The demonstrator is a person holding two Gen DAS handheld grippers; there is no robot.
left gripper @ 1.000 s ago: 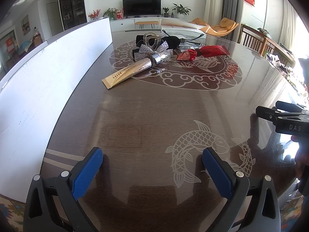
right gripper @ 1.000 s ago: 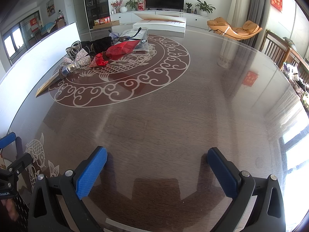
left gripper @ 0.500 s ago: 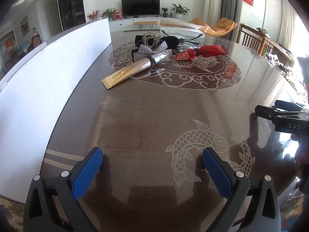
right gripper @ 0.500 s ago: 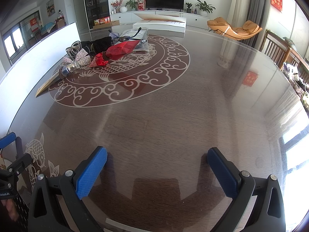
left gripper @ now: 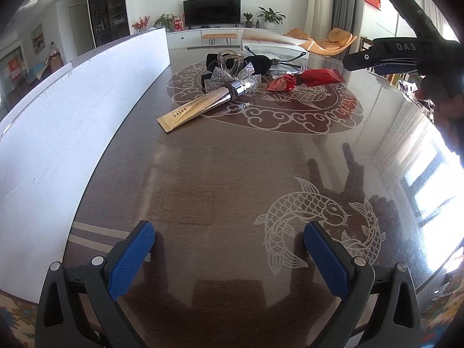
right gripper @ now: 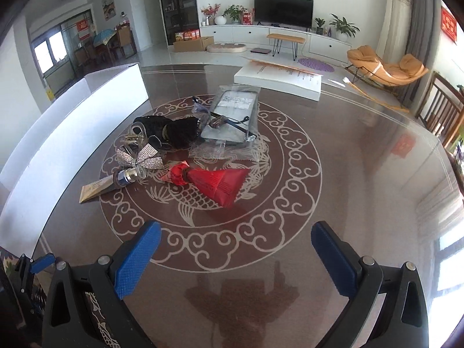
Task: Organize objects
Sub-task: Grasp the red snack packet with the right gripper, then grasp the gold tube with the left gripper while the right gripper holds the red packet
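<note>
One pile of small things sits on the glossy brown bench [right gripper: 362,174], gathered on the pale scrollwork ring with its fish motif. Counted, it holds one gold tube [left gripper: 197,107] with a chrome collar, flat at its crimped end; one silver glittery bow [right gripper: 145,156]; one black fabric pouch [right gripper: 174,127], soft and crumpled; one red foil packet [right gripper: 220,182], wedge-shaped and cinched at one end; one clear plastic sleeve [right gripper: 232,116] lying flat with a card inside; and what looks like one clear looped clip [left gripper: 230,59] standing on the pouch, though the glare makes that hard to confirm.

In the right wrist view the red packet lies at about 12 o'clock from the right gripper [right gripper: 235,256], near but apart; the tube is at 10 o'clock, the pouch and sleeve beyond. The two blue ribbed fingers [right gripper: 136,258] are spread wide, holding nothing and touching nothing.

The left gripper [left gripper: 229,256] hovers over the near part of the bench beside two etched fish, its two blue fingers [left gripper: 130,258] likewise spread wide and empty. From it the pile lies at 12 o'clock, well apart. A long white board [left gripper: 72,110] stands along the bench edge at 10 o'clock.
</note>
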